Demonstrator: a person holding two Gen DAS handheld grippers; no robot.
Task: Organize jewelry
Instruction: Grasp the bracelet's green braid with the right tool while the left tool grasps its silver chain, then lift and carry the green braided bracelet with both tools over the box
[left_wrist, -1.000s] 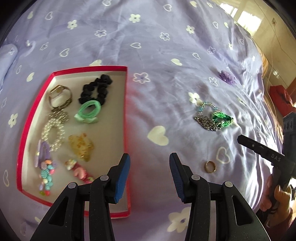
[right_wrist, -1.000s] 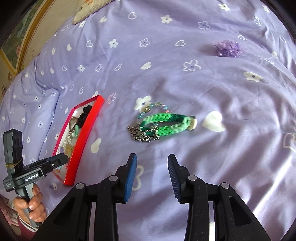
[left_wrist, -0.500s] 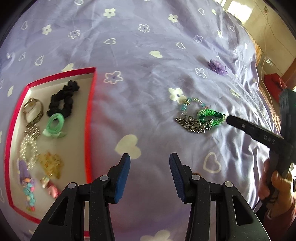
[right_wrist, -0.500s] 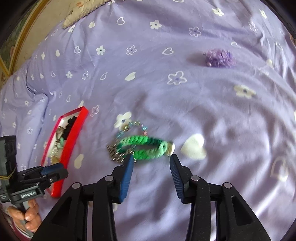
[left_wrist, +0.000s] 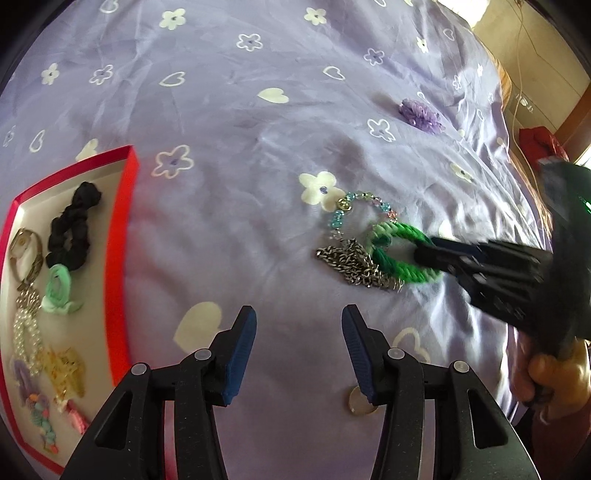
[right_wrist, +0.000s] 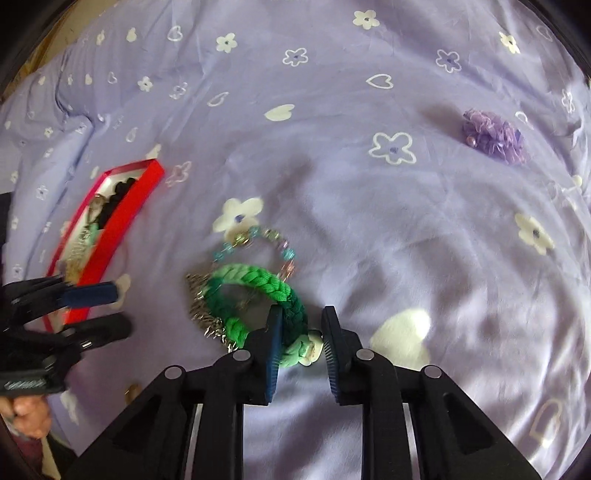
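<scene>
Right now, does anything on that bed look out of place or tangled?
Yes. The green braided bracelet, a silver chain and a beaded bracelet lie tangled in one heap on the bedspread, outside the red tray. A purple flower clip lies apart.

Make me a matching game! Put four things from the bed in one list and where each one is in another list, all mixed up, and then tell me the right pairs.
Things:
1. green braided bracelet
2. black scrunchie
3. purple flower clip
4. silver chain

Places:
A. inside the red box
B. alone on the purple bedsheet
C. between the open right gripper fingers
D. tangled under the bracelet

Pairs: 1-C, 2-A, 3-B, 4-D
</scene>
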